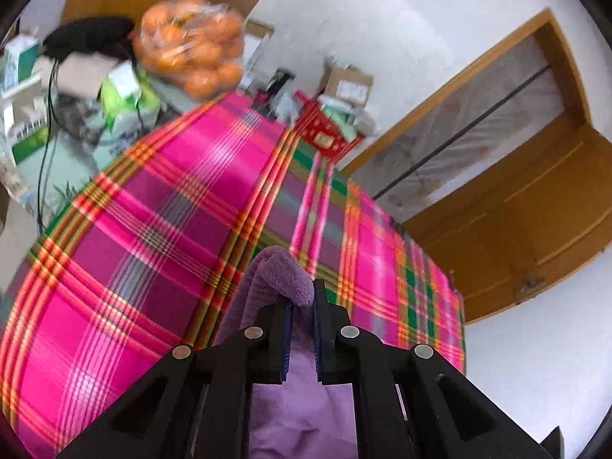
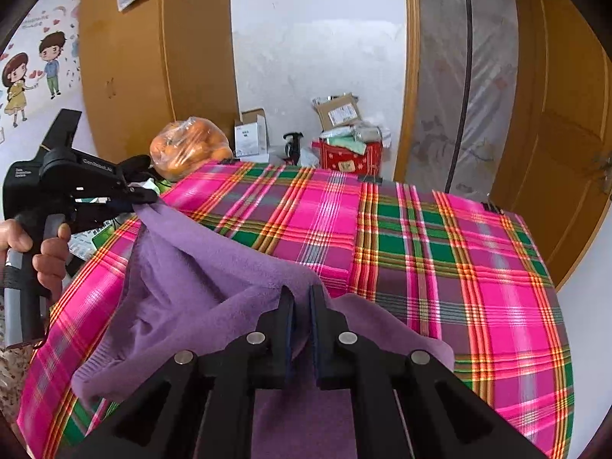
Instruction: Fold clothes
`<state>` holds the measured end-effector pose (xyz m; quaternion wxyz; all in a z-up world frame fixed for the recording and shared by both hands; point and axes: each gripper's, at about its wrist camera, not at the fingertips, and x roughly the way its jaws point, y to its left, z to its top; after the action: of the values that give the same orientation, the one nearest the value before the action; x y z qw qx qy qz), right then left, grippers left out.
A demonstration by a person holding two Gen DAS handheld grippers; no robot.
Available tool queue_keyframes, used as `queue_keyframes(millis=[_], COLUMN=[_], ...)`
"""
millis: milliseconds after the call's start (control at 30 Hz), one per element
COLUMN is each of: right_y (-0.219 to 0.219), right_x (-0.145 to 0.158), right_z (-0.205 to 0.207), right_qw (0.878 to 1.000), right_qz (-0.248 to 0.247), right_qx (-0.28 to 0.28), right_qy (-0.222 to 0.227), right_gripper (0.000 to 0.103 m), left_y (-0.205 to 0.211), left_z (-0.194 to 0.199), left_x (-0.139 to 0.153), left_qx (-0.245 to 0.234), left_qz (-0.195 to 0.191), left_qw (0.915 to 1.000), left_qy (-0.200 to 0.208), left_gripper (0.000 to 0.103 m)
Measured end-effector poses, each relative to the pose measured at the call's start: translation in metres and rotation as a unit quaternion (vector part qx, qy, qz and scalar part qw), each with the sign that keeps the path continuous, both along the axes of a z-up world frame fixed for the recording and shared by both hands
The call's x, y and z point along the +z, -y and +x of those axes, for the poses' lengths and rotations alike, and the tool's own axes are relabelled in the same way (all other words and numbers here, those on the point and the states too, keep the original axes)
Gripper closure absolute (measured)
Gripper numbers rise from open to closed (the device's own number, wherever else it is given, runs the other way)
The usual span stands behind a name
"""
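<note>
The surface (image 2: 420,252) is covered by a plaid cloth (image 1: 160,206) in pink, green and orange; in the left wrist view the cloth is blurred. A purple garment (image 2: 199,267) is spread over the near left part of the surface and is raised at two places, with the fabric sagging between them.

The left tool (image 2: 147,196) is seen in the right wrist view at the left edge of the surface, gripped by a hand (image 2: 49,256). Its fingers are pressed together on an upper edge of the garment. In the left wrist view a fold of the garment is seen rising between the fingers (image 1: 281,329) and curling over their tips.

The right tool (image 2: 302,298) is clamped on a second edge of the garment, nearer the camera; the fabric is pinched between the two fingers and hangs below them.

At the far side of the surface, a bag of oranges (image 2: 187,147), a red box (image 2: 350,158) and cartons (image 2: 250,134) are set against the wall.
</note>
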<state>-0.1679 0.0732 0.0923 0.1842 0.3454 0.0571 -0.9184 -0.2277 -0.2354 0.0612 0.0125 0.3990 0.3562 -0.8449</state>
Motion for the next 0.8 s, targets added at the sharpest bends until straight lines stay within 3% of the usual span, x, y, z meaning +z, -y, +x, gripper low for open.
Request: queue_keyframes(millis=[300,367,633,733,800], right_y=[0.004,0.002,-0.019,-0.036,-0.046], right_x=[-0.019,-0.018,-0.011,-0.007,-0.006], right_z=[-0.012,-0.012,0.0,0.016,0.03], right_qw=[1.0,1.0,0.996,0.994,0.993], right_qz=[0.006,0.003,-0.061,-0.091,-0.099], right_qx=[-0.013,-0.014,-0.008,-0.013,-0.018], right_qy=[0.025,0.027,0.057,0.057,0.056], right_gripper=[0.096,0.096,0.089,0.088,0.084], left_y=[-0.002,-0.002,-0.008,-0.031,-0.052], left_z=[-0.012,0.001,0.074,0.096,0.107], left_x=[-0.021,-0.015,0.025,0.039,0.046], left_qx=[-0.032,-0.04,-0.073,-0.122,-0.166], left_qz=[-0.009,-0.017,-0.035,-0.049,-0.064], left_qw=[0.9989,0.9988,0.9959,0.9889,0.9806], left_qy=[0.035,0.021,-0.041,-0.07,-0.081], left_gripper=[0.089,0.082,0.074,0.061,0.061])
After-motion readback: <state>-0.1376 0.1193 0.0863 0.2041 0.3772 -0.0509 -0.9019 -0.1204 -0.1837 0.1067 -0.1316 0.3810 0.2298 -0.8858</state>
